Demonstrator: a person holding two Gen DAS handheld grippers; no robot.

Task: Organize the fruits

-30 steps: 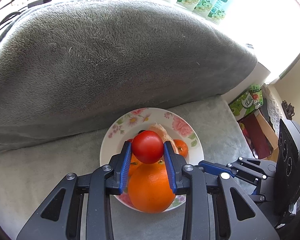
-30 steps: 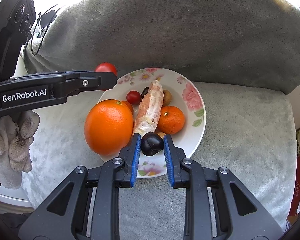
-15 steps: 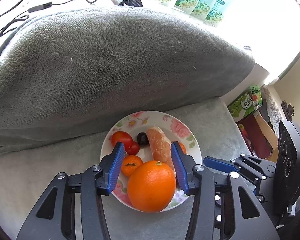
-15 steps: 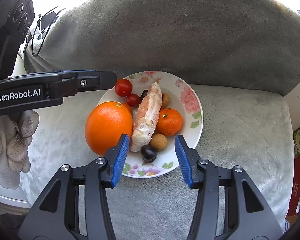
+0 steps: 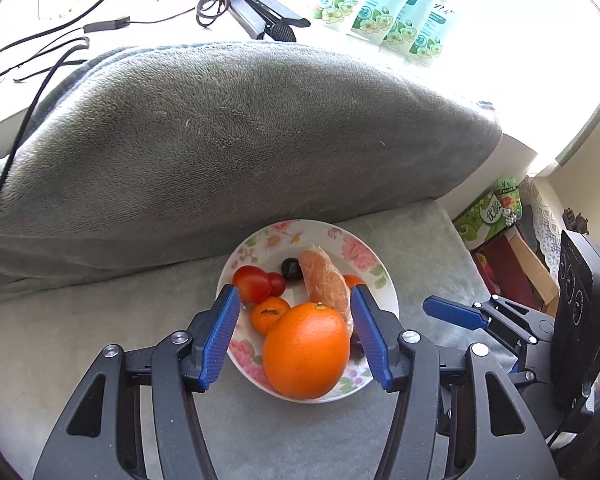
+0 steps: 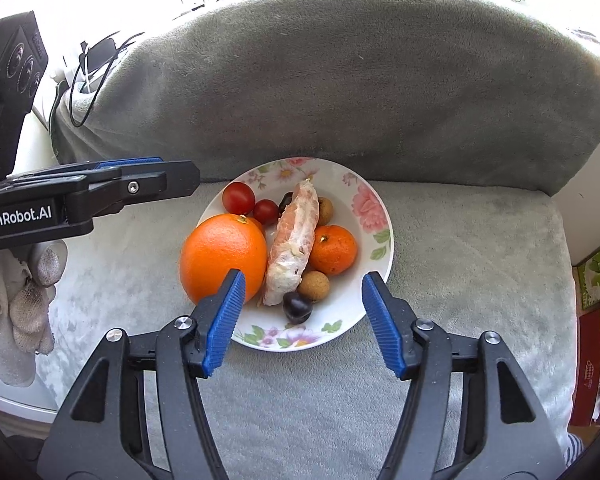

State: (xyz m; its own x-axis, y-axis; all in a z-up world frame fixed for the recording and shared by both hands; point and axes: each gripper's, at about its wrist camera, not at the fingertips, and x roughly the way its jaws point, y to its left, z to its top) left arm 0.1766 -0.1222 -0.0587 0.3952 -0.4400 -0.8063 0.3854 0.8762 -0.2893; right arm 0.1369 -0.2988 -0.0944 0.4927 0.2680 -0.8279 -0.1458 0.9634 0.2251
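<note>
Item: round white china plate with a pink floral rim [image 6: 370, 204], resting on a grey plush seat cushion [image 6: 460, 248] in front of a grey plush backrest [image 6: 360, 80].

Contents, all on the plate: one large orange [image 6: 222, 258] at the left edge; one peeled pink citrus segment [image 6: 294, 246] lying lengthwise down the middle, touching the orange; one small mandarin [image 6: 334, 250] right of the segment; a second small mandarin [image 5: 269, 314] beside the orange; two red cherry tomatoes [image 6: 238, 198], side by side at the far left; two brown longans [image 6: 314, 286], one near, one far; one dark cherry [image 6: 297, 307] at the near end of the segment, another at the far end.

Left gripper [image 5: 296, 336]: blue-padded jaws have just been opening; they stand spread above the plate, straddling the large orange without touching it, nothing held.

Right gripper [image 6: 304, 320]: jaws have just been opening; spread over the near rim, with the near dark cherry lying free on the plate between them.

Gloved hand [image 6: 16, 300] at left edge.
</note>
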